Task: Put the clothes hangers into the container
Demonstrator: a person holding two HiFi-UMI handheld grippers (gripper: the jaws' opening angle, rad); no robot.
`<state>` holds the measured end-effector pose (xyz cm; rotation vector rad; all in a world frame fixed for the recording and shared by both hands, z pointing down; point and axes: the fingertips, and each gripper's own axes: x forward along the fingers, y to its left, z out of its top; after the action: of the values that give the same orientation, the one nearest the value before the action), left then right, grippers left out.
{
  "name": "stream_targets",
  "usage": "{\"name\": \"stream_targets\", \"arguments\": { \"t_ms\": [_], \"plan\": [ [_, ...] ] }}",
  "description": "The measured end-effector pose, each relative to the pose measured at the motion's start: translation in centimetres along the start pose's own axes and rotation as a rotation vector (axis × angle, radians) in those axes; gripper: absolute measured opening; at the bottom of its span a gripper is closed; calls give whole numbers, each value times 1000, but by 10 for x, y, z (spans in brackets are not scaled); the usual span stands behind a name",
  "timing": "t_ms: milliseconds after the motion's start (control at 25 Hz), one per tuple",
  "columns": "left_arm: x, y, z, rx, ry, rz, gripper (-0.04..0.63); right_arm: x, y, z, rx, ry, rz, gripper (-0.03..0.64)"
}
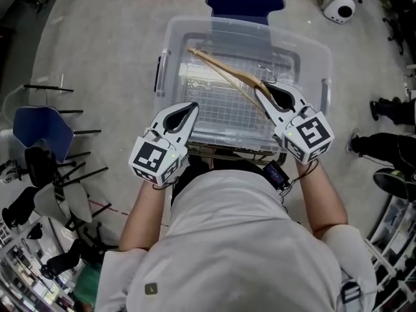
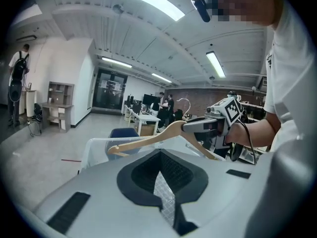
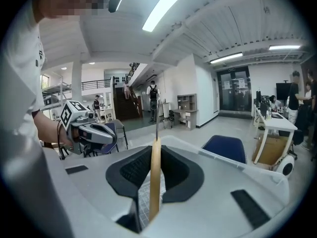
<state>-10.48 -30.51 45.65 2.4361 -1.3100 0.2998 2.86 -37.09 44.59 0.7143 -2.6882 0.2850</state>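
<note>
Right gripper (image 1: 261, 88) clamps the hanger (image 1: 224, 71) by its neck, above the container (image 1: 316, 51), not dropped yet. Left gripper (image 1: 192, 106) closed, empty, at container's near rim. No hangers visible inside, so likely early.

A pale wooden hanger (image 1: 224, 75) with a metal hook (image 1: 266, 77) slants above the clear plastic container (image 1: 174, 32), hook toward its right side.

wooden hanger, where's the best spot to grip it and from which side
Take the wooden hanger at its thick middle just below the metal hook, pads on its flat faces, coming from the person's side of the container, as the right gripper does. The long thin arm reaching over the container would probably swing if gripped far out.
</note>
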Motion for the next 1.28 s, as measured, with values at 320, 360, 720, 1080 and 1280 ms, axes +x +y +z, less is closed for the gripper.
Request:
{"name": "stream_targets", "arguments": {
  "t_ms": [320,360,720,1080,1280],
  "plan": [
    [31,7,-28,-24,48,23,17,44,-23,-78,69,120,92,67],
    [34,9,-30,-22,52,33,17,49,-24,-90,78,139,103,67],
    [52,15,-49,-44,87,56,17,77,-11,-165,110,270,192,67],
    [86,25,-67,-95,109,49,17,119,-7,-246,198,349,288,69],
    [85,25,-69,-110,119,45,17,128,-7,-282,245,408,296,72]
  ]
}}
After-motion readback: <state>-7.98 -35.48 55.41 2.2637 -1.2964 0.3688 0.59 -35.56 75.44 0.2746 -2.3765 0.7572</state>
